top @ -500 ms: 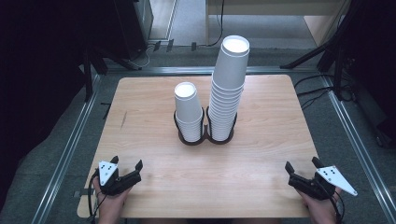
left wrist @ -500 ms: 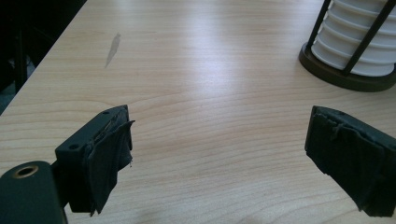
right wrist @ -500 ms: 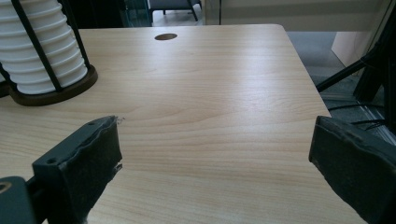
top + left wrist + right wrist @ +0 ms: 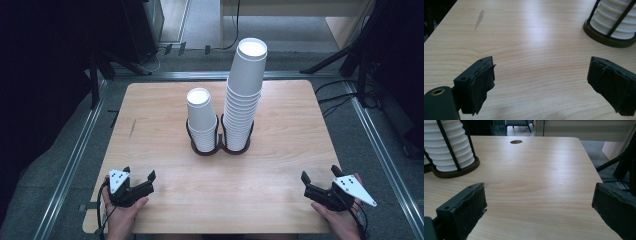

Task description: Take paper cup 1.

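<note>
Two stacks of white paper cups stand in a black double-ring holder (image 4: 220, 148) at the middle of the wooden table: a short stack (image 4: 201, 120) on the left and a tall stack (image 4: 243, 95) on the right. My left gripper (image 4: 139, 173) rests near the table's front left corner, held by a hand, open with nothing between its jaws. My right gripper (image 4: 320, 174) sits near the front right corner, also open and holding nothing. In the left gripper view (image 4: 541, 77) the holder's base and cups (image 4: 614, 20) lie ahead to the right. In the right gripper view (image 4: 539, 200) ribbed cups (image 4: 449, 150) stand at the far left.
Bare wood (image 4: 220, 195) stretches between the two grippers and the holder. A dark streak (image 4: 479, 18) marks the table's left part, and a round hole (image 4: 516, 142) sits near its far edge. Metal rails (image 4: 75, 155) and dark stands border the table.
</note>
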Motion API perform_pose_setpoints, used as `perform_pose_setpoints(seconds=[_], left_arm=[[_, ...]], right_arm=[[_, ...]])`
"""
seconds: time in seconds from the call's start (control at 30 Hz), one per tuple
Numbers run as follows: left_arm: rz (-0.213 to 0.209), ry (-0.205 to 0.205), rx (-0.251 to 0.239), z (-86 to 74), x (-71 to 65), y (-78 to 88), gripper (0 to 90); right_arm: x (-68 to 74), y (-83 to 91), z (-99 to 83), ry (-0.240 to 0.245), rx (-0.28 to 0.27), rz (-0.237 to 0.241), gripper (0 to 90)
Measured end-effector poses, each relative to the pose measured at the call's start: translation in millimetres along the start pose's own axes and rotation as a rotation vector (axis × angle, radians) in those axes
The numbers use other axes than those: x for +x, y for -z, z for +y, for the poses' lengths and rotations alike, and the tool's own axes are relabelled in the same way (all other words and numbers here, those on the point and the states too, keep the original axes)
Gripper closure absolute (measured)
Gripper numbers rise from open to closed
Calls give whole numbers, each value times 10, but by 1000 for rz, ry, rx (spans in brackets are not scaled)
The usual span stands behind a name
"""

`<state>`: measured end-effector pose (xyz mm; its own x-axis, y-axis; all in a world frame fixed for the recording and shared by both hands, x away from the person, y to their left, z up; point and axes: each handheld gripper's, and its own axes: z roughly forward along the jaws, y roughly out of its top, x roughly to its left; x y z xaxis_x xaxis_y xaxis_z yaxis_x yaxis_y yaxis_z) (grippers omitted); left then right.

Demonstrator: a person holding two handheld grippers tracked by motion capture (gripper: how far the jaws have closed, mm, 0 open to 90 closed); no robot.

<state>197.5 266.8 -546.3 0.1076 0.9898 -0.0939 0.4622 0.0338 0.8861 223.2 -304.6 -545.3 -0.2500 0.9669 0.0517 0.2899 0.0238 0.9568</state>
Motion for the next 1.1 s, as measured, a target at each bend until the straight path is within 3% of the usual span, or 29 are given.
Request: perform_pose_setpoints(seconds=[0.07,0.33,0.53,0.77,1.0,1.1], left_arm=[[-2,-23,-8,-1,-20,13,75],[-44,-51,-34,74,-175,30,76],[-105,-37,-58,202,-343,39,76],[-167,-49,-86,372,-536,26,76],[-244,-64,-127,667,-859,-37,76],[-249,-78,-138,727,-946,-53,76]], right_arm=[[62,7,53,-19,-10,-9,0],[220,38,229,-3,-71,-40,36],[256,43,372,-16,-87,-34,47],[313,46,596,-23,-107,-5,58],[486,-20,871,-20,-137,34,58],[532,-40,937,-9,-140,36,58]])
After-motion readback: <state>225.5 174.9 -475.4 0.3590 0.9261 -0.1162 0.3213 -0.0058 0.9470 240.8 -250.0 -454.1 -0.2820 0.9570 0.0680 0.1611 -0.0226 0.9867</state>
